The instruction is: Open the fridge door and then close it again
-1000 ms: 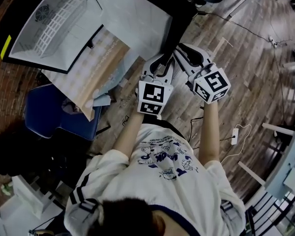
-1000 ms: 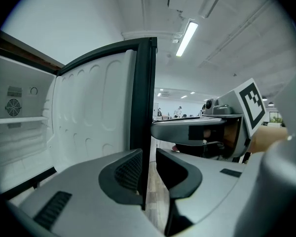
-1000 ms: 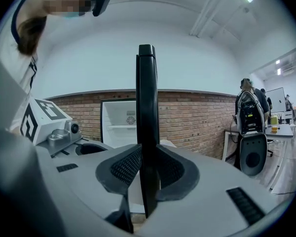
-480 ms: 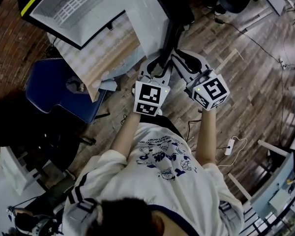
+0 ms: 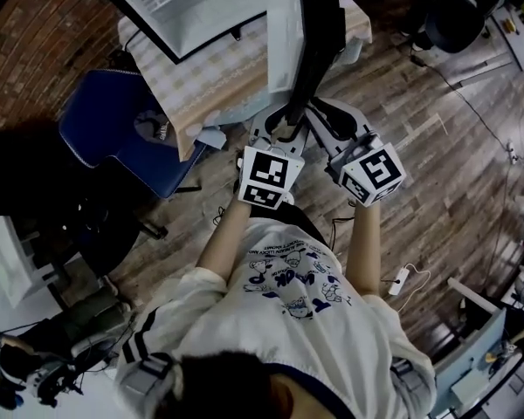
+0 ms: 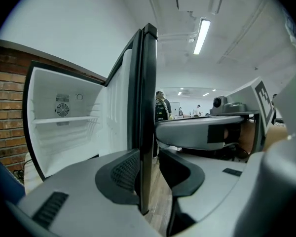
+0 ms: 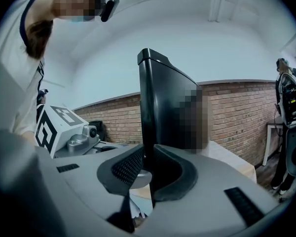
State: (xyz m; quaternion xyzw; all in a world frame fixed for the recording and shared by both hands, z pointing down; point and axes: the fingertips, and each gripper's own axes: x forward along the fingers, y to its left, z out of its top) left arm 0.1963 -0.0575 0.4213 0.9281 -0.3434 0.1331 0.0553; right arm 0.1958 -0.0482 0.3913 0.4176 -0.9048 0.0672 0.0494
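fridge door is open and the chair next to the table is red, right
Not quite: the chair next to the table is blue, not red, as the head view shows. The fridge door is indeed open.

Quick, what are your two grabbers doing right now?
Left gripper: open; its jaws have just been opening, with the fridge door edge between them.
Right gripper: shut on the fridge door edge; its jaws have just been closing.
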